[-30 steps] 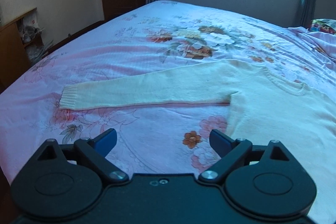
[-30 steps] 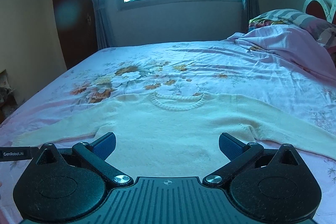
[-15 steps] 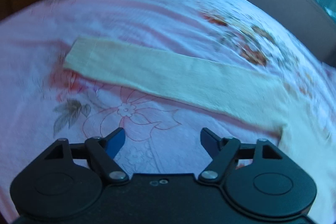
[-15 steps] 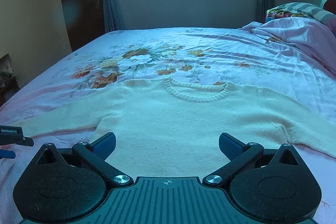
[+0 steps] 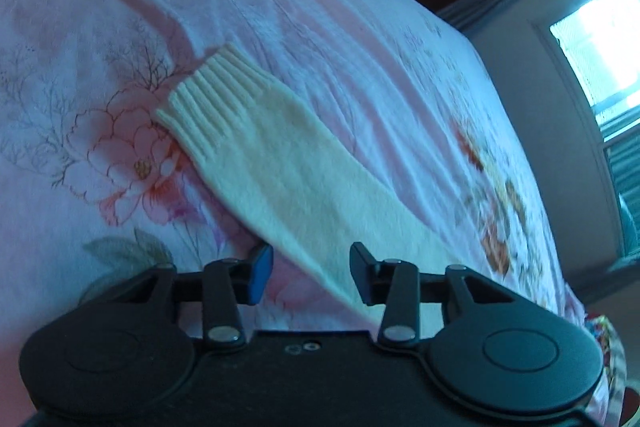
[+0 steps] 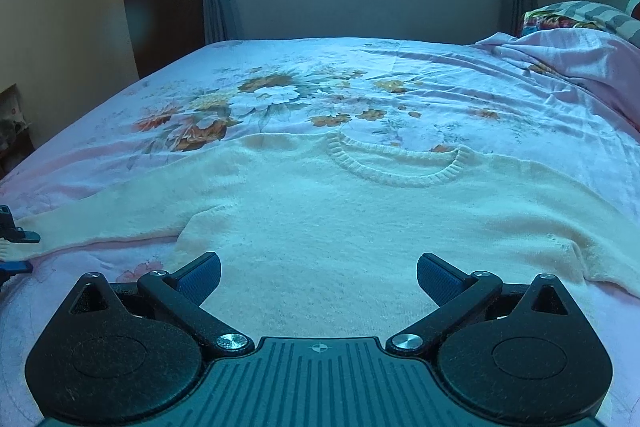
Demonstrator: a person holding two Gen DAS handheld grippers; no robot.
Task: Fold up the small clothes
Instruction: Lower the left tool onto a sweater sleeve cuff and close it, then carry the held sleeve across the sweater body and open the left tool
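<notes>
Flat on the floral bedsheet [image 6: 460,95] lies the cream sweater [image 6: 340,227]. Over its outstretched sleeve [image 5: 280,163], short of the ribbed cuff [image 5: 212,99], the left gripper [image 5: 311,273] hangs with jaws apart. Near the sweater's hem, the right gripper [image 6: 319,277] is spread wide, holding nothing.

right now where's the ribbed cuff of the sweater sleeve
In the left wrist view the ribbed cuff lies flat on the floral bedsheet, upper left of centre beside a pink flower print, ahead of the open left gripper.
</notes>
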